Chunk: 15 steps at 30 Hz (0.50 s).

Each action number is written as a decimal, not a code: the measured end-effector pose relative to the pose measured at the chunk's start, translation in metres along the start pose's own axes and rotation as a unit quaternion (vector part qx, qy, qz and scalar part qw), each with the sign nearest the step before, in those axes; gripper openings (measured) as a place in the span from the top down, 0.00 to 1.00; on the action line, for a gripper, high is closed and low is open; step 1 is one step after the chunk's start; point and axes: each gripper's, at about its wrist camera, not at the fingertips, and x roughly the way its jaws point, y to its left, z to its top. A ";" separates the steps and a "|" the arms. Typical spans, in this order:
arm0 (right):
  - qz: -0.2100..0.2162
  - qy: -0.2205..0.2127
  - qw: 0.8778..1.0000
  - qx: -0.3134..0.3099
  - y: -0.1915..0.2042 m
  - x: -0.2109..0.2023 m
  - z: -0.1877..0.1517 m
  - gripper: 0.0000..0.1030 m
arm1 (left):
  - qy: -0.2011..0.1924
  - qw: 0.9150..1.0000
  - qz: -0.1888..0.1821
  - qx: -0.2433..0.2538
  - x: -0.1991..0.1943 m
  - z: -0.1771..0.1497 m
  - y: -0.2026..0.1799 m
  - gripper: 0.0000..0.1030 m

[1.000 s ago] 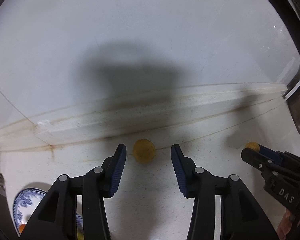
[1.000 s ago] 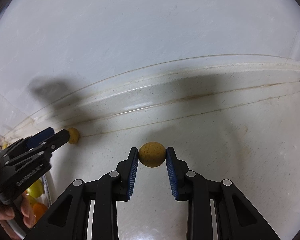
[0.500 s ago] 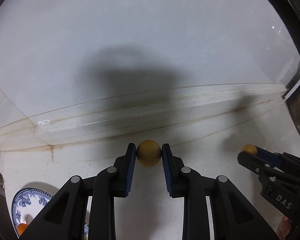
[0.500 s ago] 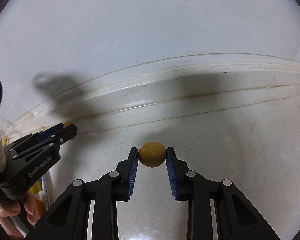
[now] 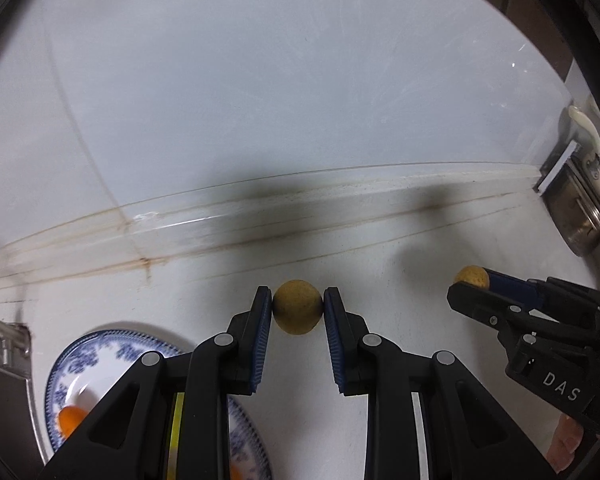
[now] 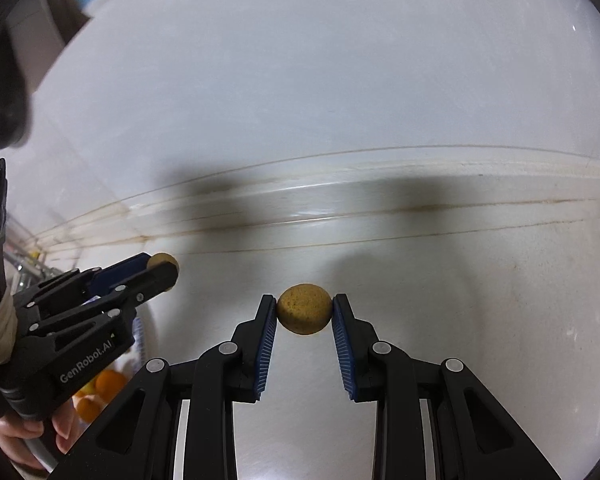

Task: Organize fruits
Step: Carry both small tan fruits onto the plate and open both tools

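My left gripper (image 5: 298,308) is shut on a small round brown-yellow fruit (image 5: 297,306) and holds it above the white counter. My right gripper (image 6: 304,312) is shut on a second fruit of the same kind (image 6: 304,309). In the left wrist view the right gripper (image 5: 470,286) with its fruit (image 5: 471,275) is at the right. In the right wrist view the left gripper (image 6: 162,270) with its fruit (image 6: 162,260) is at the left. A blue-patterned plate (image 5: 80,360) with an orange fruit (image 5: 71,416) lies below my left gripper.
A white wall with a stained seam (image 5: 260,236) runs behind the counter. A metal fitting (image 5: 580,208) is at the far right. Orange and yellow fruits (image 6: 108,384) show at the lower left of the right wrist view. A metal edge (image 5: 4,344) borders the plate's left.
My left gripper closed on the fruit that lay on the counter and lifted it back over the plate. My right gripper kept its fruit and rose slightly.
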 end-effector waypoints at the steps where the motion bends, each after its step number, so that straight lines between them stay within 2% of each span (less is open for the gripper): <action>1: 0.001 -0.002 1.000 -0.003 0.004 -0.002 -0.002 0.71 | -0.003 1.000 0.002 0.001 -0.005 -0.002 0.001 0.74; 15: 0.028 -0.030 0.997 -0.058 0.050 -0.056 -0.024 0.71 | -0.044 0.999 0.008 -0.003 -0.075 -0.037 0.017 0.74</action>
